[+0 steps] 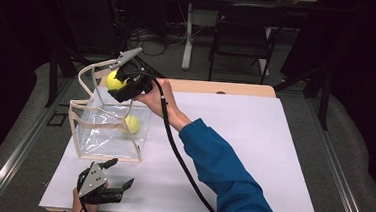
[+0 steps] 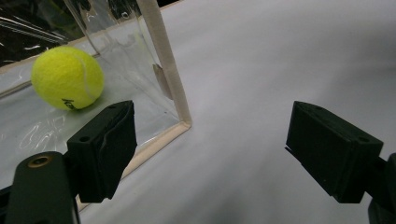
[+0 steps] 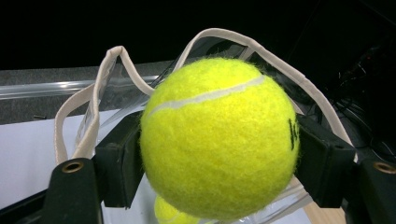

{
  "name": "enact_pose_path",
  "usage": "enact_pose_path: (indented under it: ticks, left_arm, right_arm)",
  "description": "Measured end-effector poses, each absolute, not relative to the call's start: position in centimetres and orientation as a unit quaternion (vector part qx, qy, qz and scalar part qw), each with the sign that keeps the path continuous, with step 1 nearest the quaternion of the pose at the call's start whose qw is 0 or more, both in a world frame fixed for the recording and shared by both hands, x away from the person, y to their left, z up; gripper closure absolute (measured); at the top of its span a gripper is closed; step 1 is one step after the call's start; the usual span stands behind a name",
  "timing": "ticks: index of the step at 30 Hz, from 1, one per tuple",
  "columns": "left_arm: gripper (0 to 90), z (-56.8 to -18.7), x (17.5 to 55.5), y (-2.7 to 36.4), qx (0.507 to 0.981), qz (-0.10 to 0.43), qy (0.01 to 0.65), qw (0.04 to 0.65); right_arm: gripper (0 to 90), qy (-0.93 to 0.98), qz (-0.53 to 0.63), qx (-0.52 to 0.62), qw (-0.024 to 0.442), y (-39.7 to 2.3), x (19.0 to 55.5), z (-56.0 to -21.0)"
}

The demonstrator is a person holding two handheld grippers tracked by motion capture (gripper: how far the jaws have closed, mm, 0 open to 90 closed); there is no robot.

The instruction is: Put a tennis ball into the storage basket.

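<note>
1. Your left gripper (image 1: 112,177) rests at the near-left corner of the tabletop (image 1: 252,155), its fingers (image 2: 105,144) wide apart with nothing between them, just short of the bag's near corner.
2. The clear bag (image 1: 105,130) stands near the left edge, its mouth up; one ball (image 1: 131,124) already lies inside on its floor.
3. Your right gripper (image 1: 120,83) hangs over the bag's far rim, its fingers (image 3: 122,161) clamped on a second ball (image 3: 218,138).
4. The step in hand looks like the drop: bring the held ball over the middle of the mouth, clear of the handles (image 3: 93,116), then let go.
5. The tabletop right of the bag offers open room for withdrawing.
</note>
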State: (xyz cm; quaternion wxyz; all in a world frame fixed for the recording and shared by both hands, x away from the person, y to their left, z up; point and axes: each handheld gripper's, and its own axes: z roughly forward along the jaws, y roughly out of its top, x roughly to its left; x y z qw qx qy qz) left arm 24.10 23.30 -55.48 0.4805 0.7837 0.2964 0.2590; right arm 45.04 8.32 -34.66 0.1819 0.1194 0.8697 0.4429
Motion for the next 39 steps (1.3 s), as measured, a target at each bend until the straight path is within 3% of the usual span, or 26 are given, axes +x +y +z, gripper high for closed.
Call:
enact_pose_path:
  ticks: [28, 31, 33, 39]
  left_arm:
    - [16.1, -55.5, 24.1, 23.3, 0.783, 0.259, 0.297, 0.482]
    - [16.1, -55.5, 24.1, 23.3, 0.783, 0.258, 0.297, 0.482]
    - [16.1, -55.5, 24.0, 23.3, 0.782, 0.258, 0.298, 0.483]
    - [16.1, -55.4, 24.0, 23.3, 0.782, 0.258, 0.297, 0.482]
  right_arm:
    - [25.1, 0.889, 0.405, 0.136, 0.167, 9.7, 45.8, -36.2]
    - [21.2, 0.892, 0.401, 0.133, 0.161, 9.7, 45.8, -36.2]
    - [13.8, 0.89, 0.406, 0.135, 0.159, 9.6, 45.7, -36.1]
    - [8.9, 0.878, 0.431, 0.142, 0.153, 8.3, 45.6, -35.2]
